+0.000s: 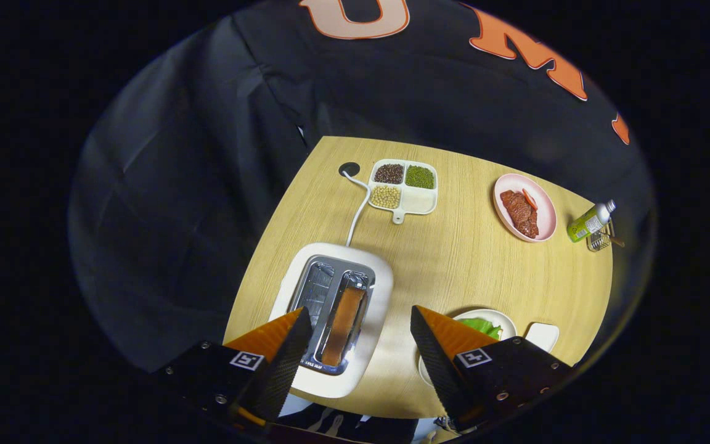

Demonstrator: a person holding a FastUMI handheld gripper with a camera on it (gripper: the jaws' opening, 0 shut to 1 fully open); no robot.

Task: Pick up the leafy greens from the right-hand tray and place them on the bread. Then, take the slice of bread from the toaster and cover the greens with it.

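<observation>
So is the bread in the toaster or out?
In: the bread sits in one toaster slot. The open gripper holds nothing.

fingers [296, 345]: two wedge-shaped, tapering to points, textured inner faces
gripper [361, 320]: fingers set wide apart
finger mounts [503, 370]: dark blocks, small silver screws
markings [246, 360]: a square black-and-white tag atop each mount
</observation>
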